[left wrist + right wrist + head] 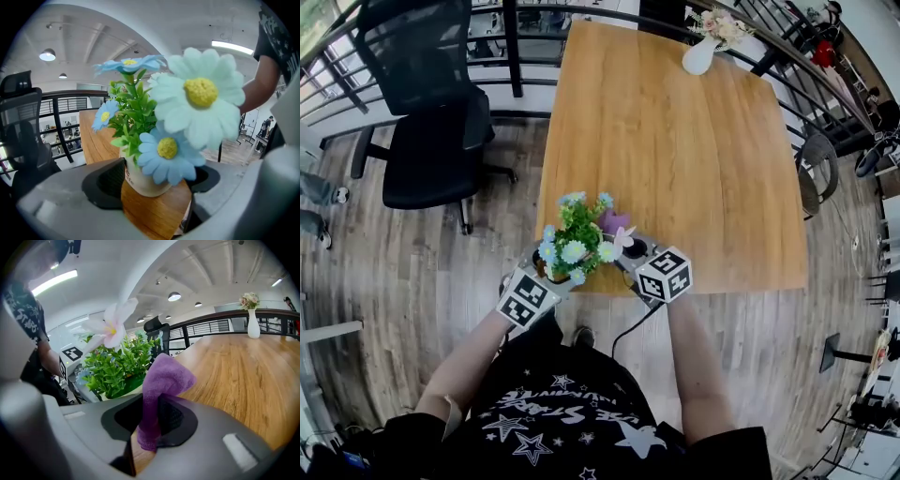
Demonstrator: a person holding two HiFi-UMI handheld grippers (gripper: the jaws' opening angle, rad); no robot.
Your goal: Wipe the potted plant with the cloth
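Observation:
The potted plant (572,239), green leaves with pale blue daisies in a white pot (140,180), stands at the wooden table's (675,141) front edge. My left gripper (551,272) has its jaws on either side of the pot, and the left pad touches it; petals hide the right pad. In the left gripper view a big daisy (201,108) fills the middle. My right gripper (623,246) sits just right of the plant, shut on a purple cloth (164,380) that sticks up between its jaws. The cloth's top (612,222) lies against the foliage (117,366).
A white vase with flowers (703,47) stands at the table's far right corner. A black office chair (431,103) is on the wooden floor to the left. A dark railing (511,47) runs behind the table. A cable (628,333) hangs below my right gripper.

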